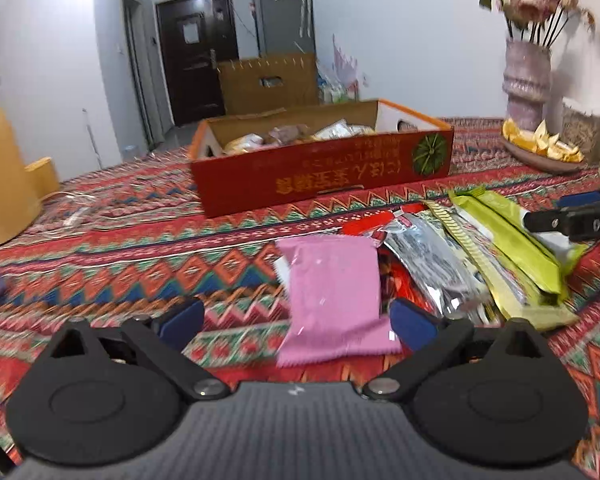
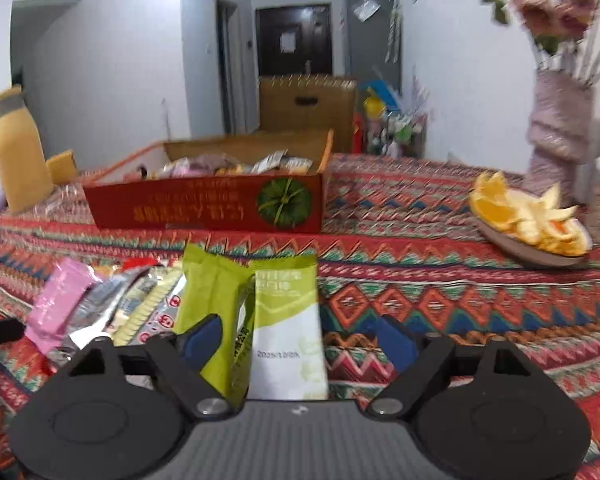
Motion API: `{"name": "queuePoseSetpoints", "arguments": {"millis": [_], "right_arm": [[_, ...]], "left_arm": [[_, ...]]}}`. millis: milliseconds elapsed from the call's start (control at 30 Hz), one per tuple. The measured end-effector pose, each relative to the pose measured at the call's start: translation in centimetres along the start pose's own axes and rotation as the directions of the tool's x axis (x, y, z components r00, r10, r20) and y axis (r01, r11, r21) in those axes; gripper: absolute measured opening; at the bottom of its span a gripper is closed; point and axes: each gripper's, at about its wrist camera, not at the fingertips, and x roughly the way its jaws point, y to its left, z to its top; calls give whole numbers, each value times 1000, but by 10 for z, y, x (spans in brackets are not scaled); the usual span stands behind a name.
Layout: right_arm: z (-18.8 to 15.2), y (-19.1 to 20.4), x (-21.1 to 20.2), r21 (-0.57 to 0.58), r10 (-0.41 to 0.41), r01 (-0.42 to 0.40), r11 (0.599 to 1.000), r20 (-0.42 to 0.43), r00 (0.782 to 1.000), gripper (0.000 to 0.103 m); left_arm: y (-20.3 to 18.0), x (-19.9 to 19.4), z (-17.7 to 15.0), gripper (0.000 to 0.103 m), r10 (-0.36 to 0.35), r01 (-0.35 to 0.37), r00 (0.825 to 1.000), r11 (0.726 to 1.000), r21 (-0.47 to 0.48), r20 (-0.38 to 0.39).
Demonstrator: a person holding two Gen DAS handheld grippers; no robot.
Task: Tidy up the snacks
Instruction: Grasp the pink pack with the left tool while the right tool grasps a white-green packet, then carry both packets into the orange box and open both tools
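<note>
Your left tongs [image 1: 296,320] stand wide over the patterned worktop [image 1: 140,248], a pink snack packet [image 1: 332,296] lying between the blue pads with no pad pressing on it. Your right tongs [image 2: 296,340] gape around a green-and-white packet [image 2: 288,320], gaps showing on both sides, beside a green packet [image 2: 212,300] and the heap of wrappers to its left. At the far side sits the red box [image 2: 208,204] part-filled with snacks, a plate of orange peel [image 2: 532,220] to its right.
</note>
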Motion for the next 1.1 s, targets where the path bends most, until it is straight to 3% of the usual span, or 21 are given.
{"name": "queuePoseSetpoints", "arguments": {"millis": [67,133,233,333,433,500,667,833,1100], "right_arm": [[2,0,8,8,5,-5,1000,17,1000,72],[5,-3,15,23,3,-4,1000,19,1000,69],[3,-10,25,45,-4,4,999,2,1000,66],[0,-10,31,35,1,0,999,-23,1000,65],[-1,-2,32,-14,-1,1,1000,-14,1000,53],[-1,0,34,-34,-21,20,999,-26,999,41],[-6,-7,25,9,-40,41,999,-31,999,38],[-18,-3,-20,33,-58,57,998,14,998,37],[-76,24,-123,64,-49,47,997,39,998,37]], "left_arm": [[-2,14,7,96,-36,36,999,999,-2,0],[-6,28,11,78,-45,45,999,999,0,-16],[-8,40,13,65,-75,75,996,997,-8,-44],[-12,47,9,65,-62,62,997,998,0,-55],[-14,43,6,63,-42,43,998,999,21,-51],[-13,37,5,63,-31,32,998,999,20,-56],[-1,3,-2,63,-13,10,999,998,-63,-47],[9,-49,-19,63,5,-8,1000,987,-162,-23],[0,-127,-57,63,-2,4,1000,981,-194,12]]}}
